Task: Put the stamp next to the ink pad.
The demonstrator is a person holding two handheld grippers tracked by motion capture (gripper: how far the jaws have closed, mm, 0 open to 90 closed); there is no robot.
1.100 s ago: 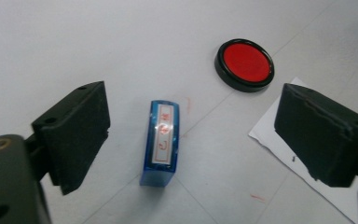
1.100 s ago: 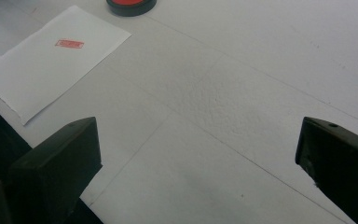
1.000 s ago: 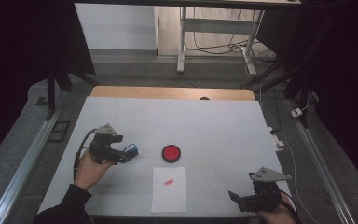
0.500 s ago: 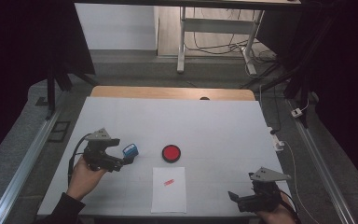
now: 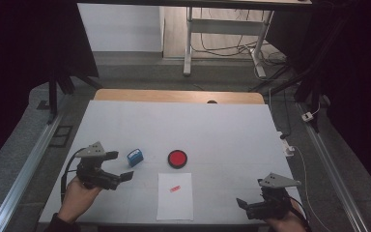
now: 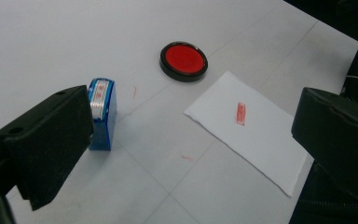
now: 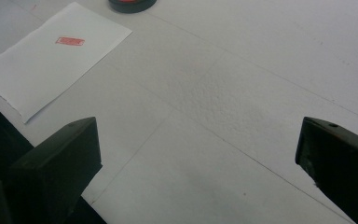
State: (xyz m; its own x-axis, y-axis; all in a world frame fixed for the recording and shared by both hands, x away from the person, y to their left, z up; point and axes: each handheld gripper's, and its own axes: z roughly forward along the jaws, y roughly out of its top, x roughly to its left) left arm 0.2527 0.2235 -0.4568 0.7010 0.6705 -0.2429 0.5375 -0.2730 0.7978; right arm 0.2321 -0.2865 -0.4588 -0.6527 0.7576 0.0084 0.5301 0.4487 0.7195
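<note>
While one left gripper [image 6: 186,154] jaw overlaps it, the blue stamp [image 6: 103,114] stands free.

High view overhead; jaw cameras close, sharing stamped paper [image 6: 254,126].

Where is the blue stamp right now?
In the high view the stamp stands on the table, left of the red ink pad and just beyond the open left gripper, which no longer holds it.
</note>
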